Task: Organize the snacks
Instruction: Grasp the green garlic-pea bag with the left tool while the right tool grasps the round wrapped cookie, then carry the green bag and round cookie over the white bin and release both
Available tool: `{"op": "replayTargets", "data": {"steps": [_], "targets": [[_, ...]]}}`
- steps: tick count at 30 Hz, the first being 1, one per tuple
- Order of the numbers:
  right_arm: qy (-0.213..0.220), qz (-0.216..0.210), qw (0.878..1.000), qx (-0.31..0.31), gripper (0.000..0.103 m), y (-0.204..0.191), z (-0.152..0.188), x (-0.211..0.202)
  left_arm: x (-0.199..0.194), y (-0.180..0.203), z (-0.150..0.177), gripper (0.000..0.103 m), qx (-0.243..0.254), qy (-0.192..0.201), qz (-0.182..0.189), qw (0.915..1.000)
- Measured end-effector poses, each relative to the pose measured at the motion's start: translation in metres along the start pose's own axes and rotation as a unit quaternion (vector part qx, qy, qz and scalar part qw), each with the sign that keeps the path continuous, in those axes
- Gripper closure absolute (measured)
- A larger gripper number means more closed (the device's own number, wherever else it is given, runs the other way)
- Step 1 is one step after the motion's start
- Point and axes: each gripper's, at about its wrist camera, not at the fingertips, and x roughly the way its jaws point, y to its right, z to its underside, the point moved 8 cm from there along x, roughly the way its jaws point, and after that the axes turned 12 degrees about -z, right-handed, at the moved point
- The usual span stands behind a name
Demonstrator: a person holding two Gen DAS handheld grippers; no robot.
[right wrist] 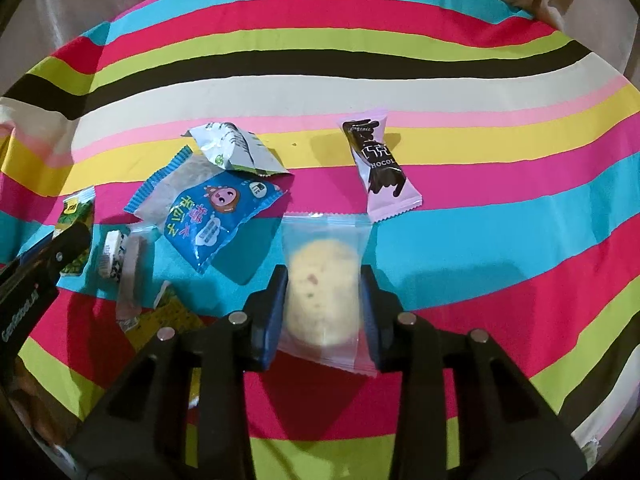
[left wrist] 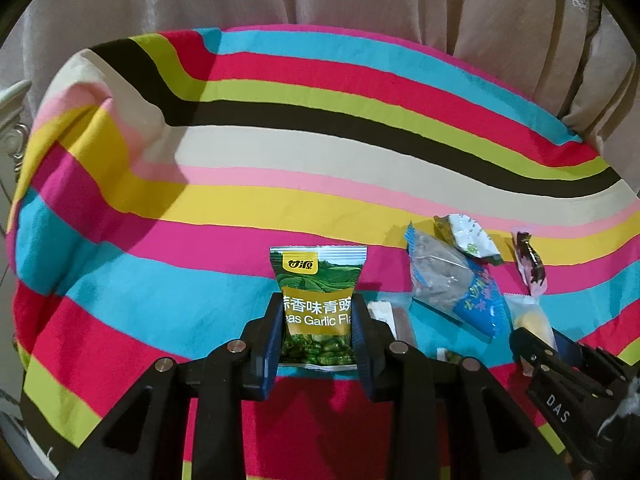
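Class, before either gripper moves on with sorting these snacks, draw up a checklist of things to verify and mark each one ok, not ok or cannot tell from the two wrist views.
1. Left gripper grips the green pea packet on both sides: ok.
2. Right gripper grips the clear cookie packet on both sides: ok.
3. Both held packets are lifted off the striped cloth: cannot tell.
4. The two grippers are apart, not touching: ok.
5. A container or sorted pile to put snacks into is in view: not ok, none visible.
6. Loose snacks are separated: not ok; the blue packet overlaps the silver wrapper, only the pink chocolate packet lies alone.
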Motion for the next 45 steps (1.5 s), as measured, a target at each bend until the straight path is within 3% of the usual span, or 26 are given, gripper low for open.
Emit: {"op": "replayTargets", "data": {"steps": [15, 30, 45], "targets": [[0.036, 0.0, 0.999, -0.007, 0.065, 0.005, 0.018, -0.065, -0.05, 0.014, 0.014, 0.071, 0.016, 0.025, 0.017, 0.9994], [0.051, 0.001, 0.999, 0.02, 0.065, 0.029, 0.044, -0.129, -0.103, 0.059, 0.041, 0.071, 0.059, 0.033, 0.058, 0.996], [0.058, 0.024, 0.997, 0.045, 0.065, 0.079, 0.08, -0.191, -0.16, 0.133, 0.085, 0.071, 0.139, 0.035, 0.115, 0.9831]]}}
